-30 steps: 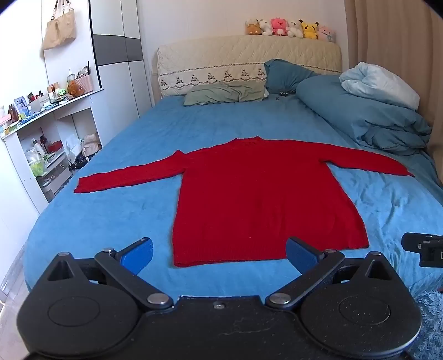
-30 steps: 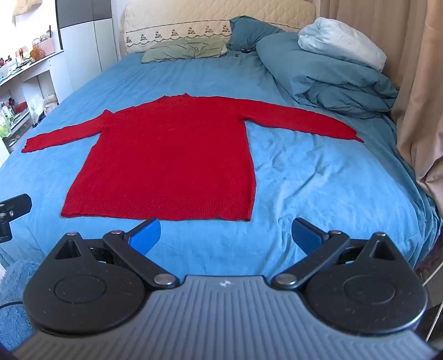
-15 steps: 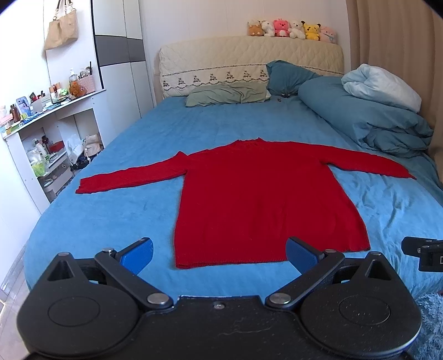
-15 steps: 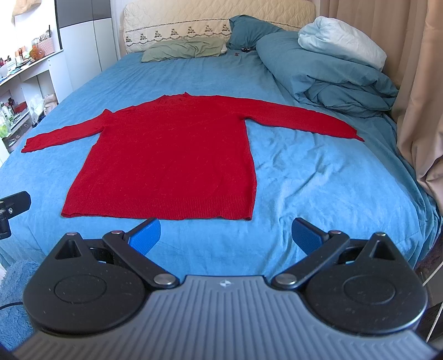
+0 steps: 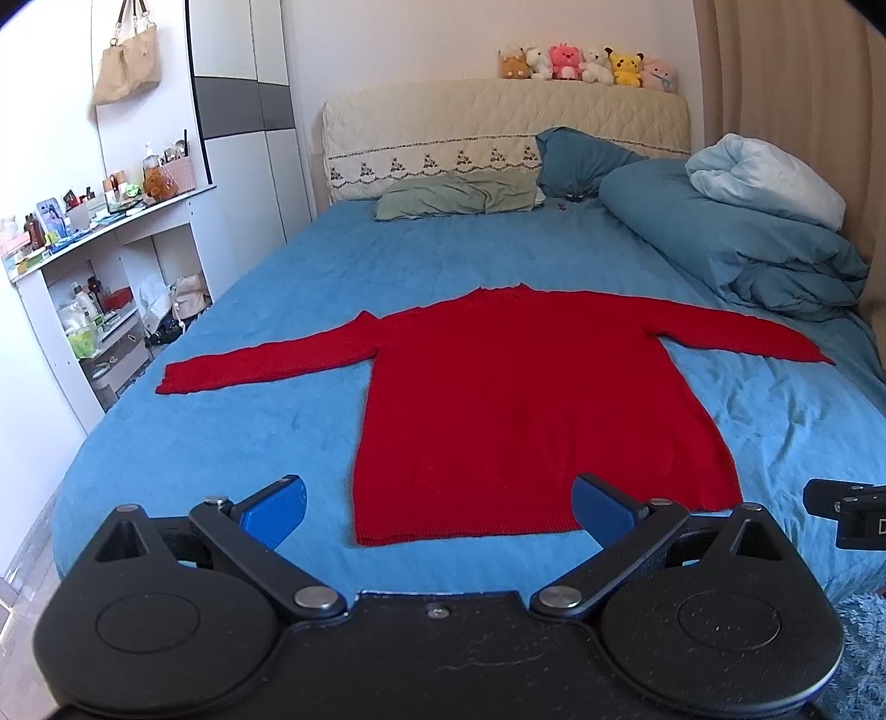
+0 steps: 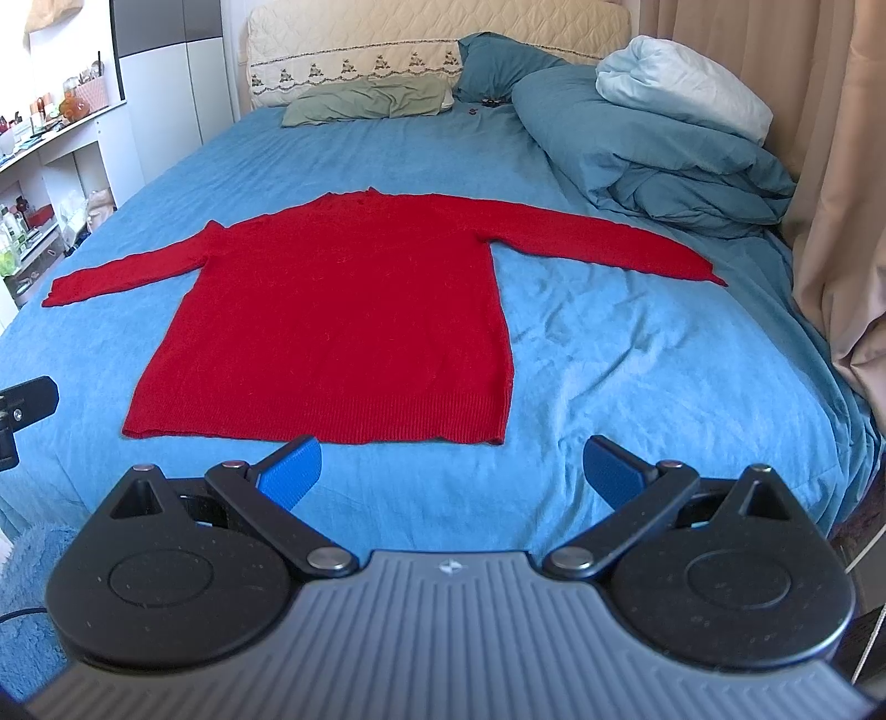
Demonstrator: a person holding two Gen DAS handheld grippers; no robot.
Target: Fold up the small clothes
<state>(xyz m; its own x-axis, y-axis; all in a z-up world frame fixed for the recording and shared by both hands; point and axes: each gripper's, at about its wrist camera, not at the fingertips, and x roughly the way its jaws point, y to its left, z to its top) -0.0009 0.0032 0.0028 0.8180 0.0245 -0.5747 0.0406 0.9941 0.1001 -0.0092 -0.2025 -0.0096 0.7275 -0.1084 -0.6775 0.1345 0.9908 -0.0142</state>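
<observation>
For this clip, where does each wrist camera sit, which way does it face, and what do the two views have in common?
Left wrist: on the left gripper at the bed's foot, facing the headboard; own open blue-padded fingers show, with part of the other gripper at the right edge.
Right wrist: on the right gripper, further right, facing likewise; open fingers show.
Shared: the flat red knitted sweater on the blue bedsheet, untouched.

Both your wrist cams sit side by side at the bed's (image 5: 232, 399) foot, facing the headboard (image 6: 432, 39), sharing the whole red sweater (image 5: 520, 410).
</observation>
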